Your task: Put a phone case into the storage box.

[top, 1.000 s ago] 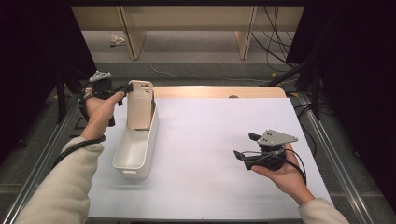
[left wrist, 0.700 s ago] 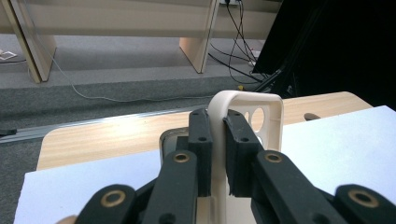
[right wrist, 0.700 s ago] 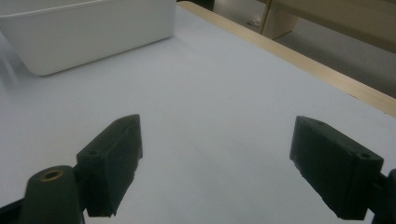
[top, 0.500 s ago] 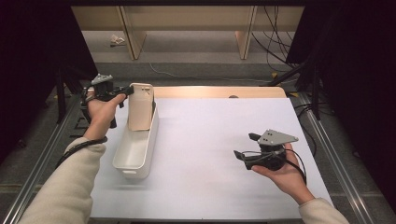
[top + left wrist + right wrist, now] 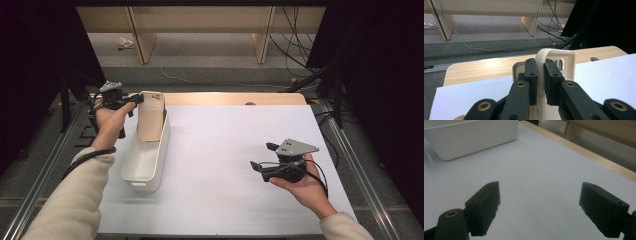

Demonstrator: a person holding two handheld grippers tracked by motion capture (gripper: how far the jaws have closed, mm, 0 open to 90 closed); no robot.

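A cream phone case [image 5: 150,116] with a camera cut-out stands upright over the far end of a long white bin [image 5: 131,160]. Its lower end is inside the bin. My left gripper [image 5: 136,99] comes in from the left and is shut on the case's upper edge. In the left gripper view the case's rim [image 5: 554,52] runs between the two black pads of the left gripper [image 5: 540,67], which press on it. My right gripper [image 5: 262,156] is held low over the white sheet at the right, open, with nothing between its jaws [image 5: 539,202]. The bin [image 5: 471,137] lies farther off.
A white sheet [image 5: 225,150] covers most of the wooden table [image 5: 225,98], whose bare strip runs along the far edge. Metal rails [image 5: 345,150] flank the table. Beyond are grey floor, wooden posts [image 5: 262,45] and loose cables [image 5: 295,45].
The left hand with the case has shifted only slightly at the bin's far end. The right hand has stayed where it was.
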